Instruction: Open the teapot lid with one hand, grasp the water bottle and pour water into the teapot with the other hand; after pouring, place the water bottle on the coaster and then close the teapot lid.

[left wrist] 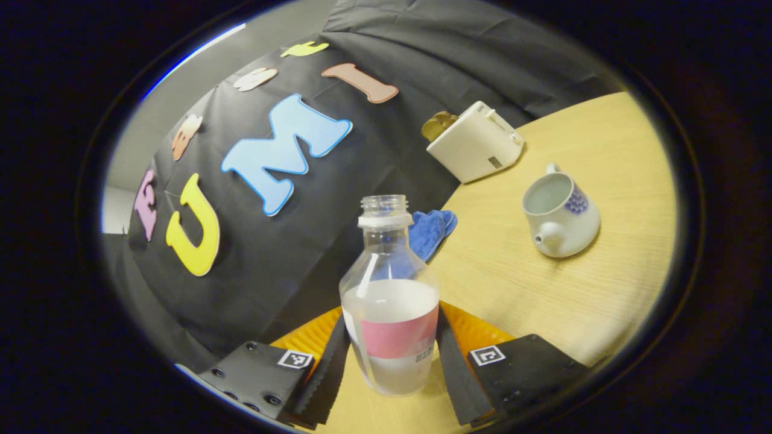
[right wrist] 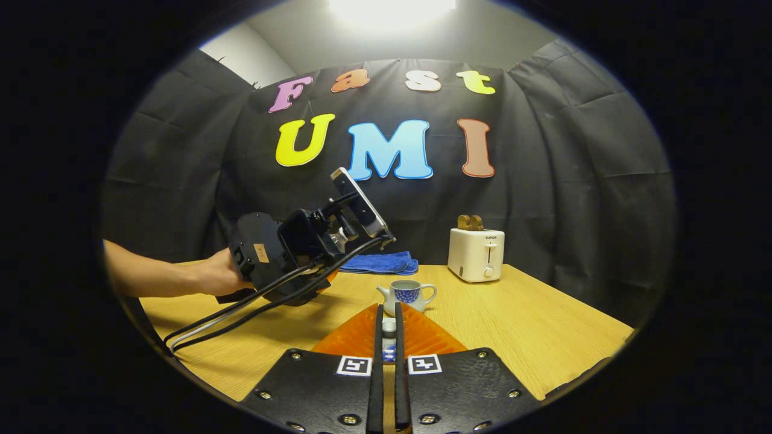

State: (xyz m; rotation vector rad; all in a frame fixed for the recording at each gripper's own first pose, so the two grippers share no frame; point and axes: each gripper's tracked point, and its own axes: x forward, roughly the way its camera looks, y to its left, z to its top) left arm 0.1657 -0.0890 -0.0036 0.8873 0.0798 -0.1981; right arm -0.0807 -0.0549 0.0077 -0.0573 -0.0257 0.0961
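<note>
Left gripper view shows the left gripper (left wrist: pixel 392 361) clenched on the clear plastic water bottle (left wrist: pixel 391 301), uncapped and about half full, at lower centre. Tilting it early would spill on the wooden table (left wrist: pixel 543 301). The white ceramic teapot (left wrist: pixel 561 217), right, stands lidless; whether it holds water is unclear. In the right gripper view, the right gripper (right wrist: pixel 389 343) pinches the small teapot lid (right wrist: pixel 389 328).

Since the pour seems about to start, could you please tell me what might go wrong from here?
1. The water bottle has no cap and is lifted and tilted in the left gripper; a jerk could spill water on the table before it reaches the teapot.
2. The teapot's opening is narrow, so a poorly aimed pour may miss.
3. The right gripper pinches the small lid by its knob; it might slip.
</note>
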